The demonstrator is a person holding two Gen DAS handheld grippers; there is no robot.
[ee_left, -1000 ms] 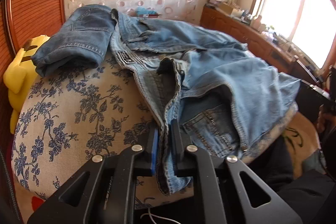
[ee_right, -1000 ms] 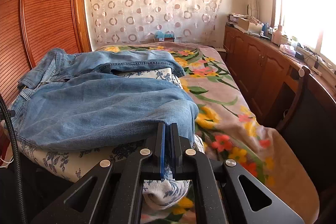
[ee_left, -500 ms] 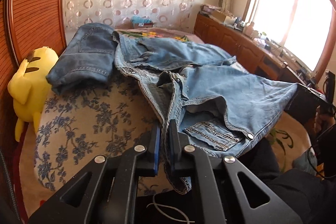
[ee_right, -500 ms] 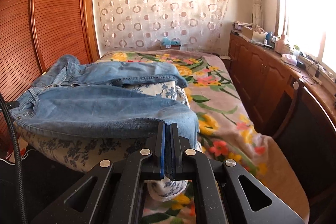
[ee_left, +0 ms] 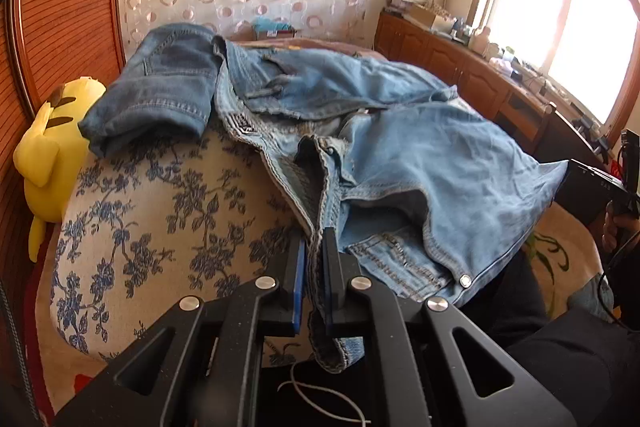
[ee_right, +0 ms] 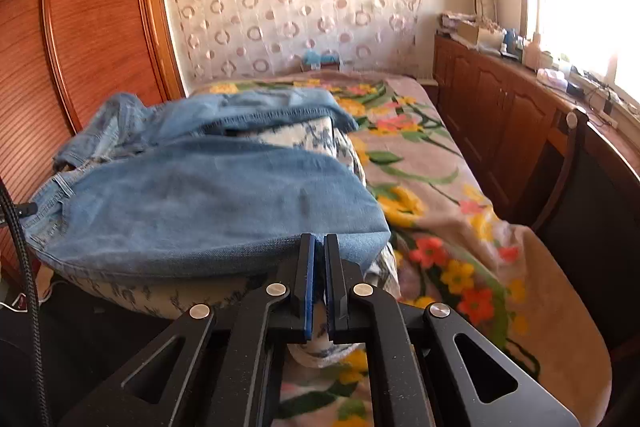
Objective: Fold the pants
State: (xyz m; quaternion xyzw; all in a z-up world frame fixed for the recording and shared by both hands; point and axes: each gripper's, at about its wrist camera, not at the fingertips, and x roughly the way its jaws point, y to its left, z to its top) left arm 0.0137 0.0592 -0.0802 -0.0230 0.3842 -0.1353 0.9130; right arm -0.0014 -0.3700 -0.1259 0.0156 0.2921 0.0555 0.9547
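Note:
A pair of light blue jeans (ee_left: 420,147) lies spread over a blue-flowered cushion (ee_left: 160,219) on the bed. My left gripper (ee_left: 314,251) is shut on the jeans' waistband at the near edge, and the band hangs down between the fingers. In the right wrist view the same jeans (ee_right: 200,203) lie across the cushion, and my right gripper (ee_right: 319,247) is shut on the hem of the near leg. A second, darker folded pair of jeans (ee_left: 160,87) rests at the cushion's far left.
A yellow plush toy (ee_left: 48,147) sits left of the cushion against the wooden wardrobe (ee_right: 80,47). The bed's floral blanket (ee_right: 440,207) stretches to the right. Wooden cabinets (ee_right: 500,107) with clutter run under the window. A dark chair (ee_right: 580,207) stands at the right.
Both grippers have lifted and pulled back with the jeans still held; the near leg and the waistband are drawn toward me and the fabric lies flatter.

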